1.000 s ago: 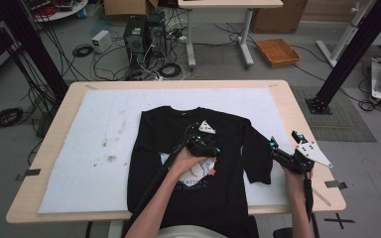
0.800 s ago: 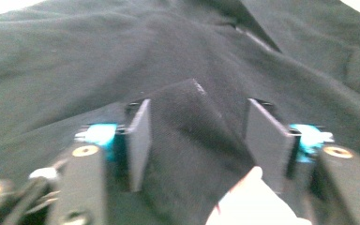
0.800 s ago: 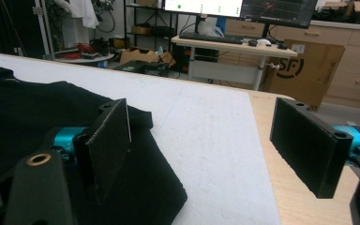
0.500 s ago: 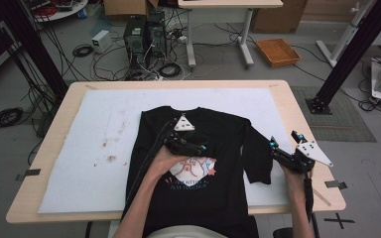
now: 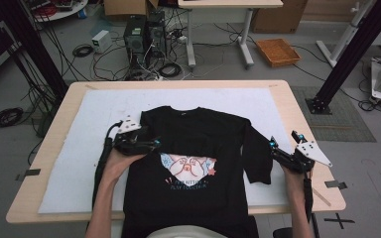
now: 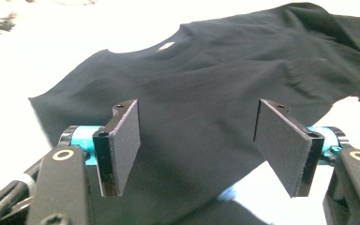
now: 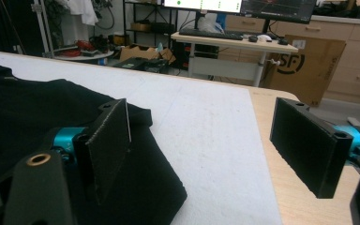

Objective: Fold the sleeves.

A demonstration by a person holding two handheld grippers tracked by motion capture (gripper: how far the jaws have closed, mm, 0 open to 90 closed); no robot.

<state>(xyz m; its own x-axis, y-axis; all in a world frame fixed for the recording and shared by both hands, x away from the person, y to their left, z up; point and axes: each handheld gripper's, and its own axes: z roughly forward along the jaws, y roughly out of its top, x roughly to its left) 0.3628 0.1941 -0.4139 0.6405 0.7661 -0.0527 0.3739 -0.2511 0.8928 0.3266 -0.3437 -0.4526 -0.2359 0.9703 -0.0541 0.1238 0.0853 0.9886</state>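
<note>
High view: black sweatshirt (image 5: 198, 158) lies flat, print side up, on the white mat (image 5: 79, 163) over the table (image 5: 49, 129), hem hanging off the near edge. Left gripper (image 5: 149, 145) is at the shirt's left edge, near the shoulder. Right gripper (image 5: 278, 154) sits just off the right sleeve (image 5: 258, 156).

Left gripper view: jaws spread wide, having just been opening; nothing between them, shirt below.

Right gripper view: jaws apart, empty, sleeve end under one jaw.
</note>
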